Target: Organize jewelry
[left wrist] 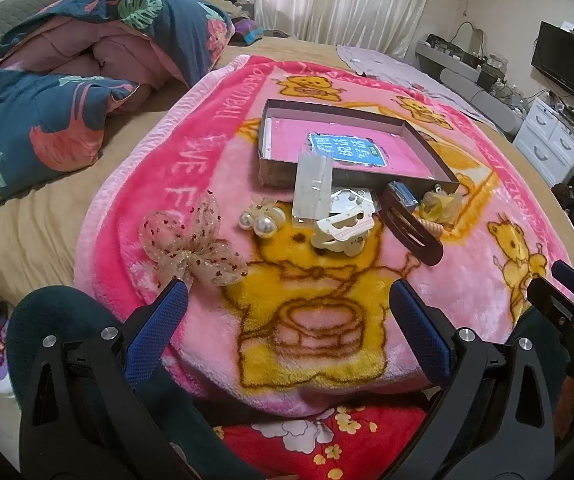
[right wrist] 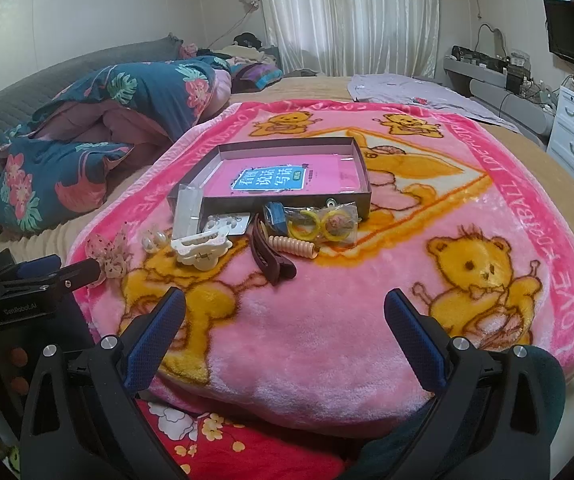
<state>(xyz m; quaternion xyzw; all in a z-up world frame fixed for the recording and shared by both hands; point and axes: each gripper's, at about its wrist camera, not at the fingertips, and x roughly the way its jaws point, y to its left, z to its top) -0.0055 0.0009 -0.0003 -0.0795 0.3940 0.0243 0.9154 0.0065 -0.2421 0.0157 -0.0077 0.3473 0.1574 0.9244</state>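
While both grippers hover empty, left gripper (left wrist: 289,312) and right gripper (right wrist: 285,320) jaws spread wide, pick nearest piece first. Jewelry sits in loose cluster mid-blanket, just near side of box (right wrist: 361,168): bow (left wrist: 191,244) far left, pearls (left wrist: 261,220), white clip (right wrist: 201,250), dark clip (right wrist: 269,256), bagged rings (right wrist: 323,222) right. Approach low, pinch rigid parts, not gauze. Box holds only pink booklet; drop pieces there. Plush pink blanket (right wrist: 327,340) on bed gives way under pressure. Bedroom: folded quilt (left wrist: 67,80) left, curtains far, dresser right.
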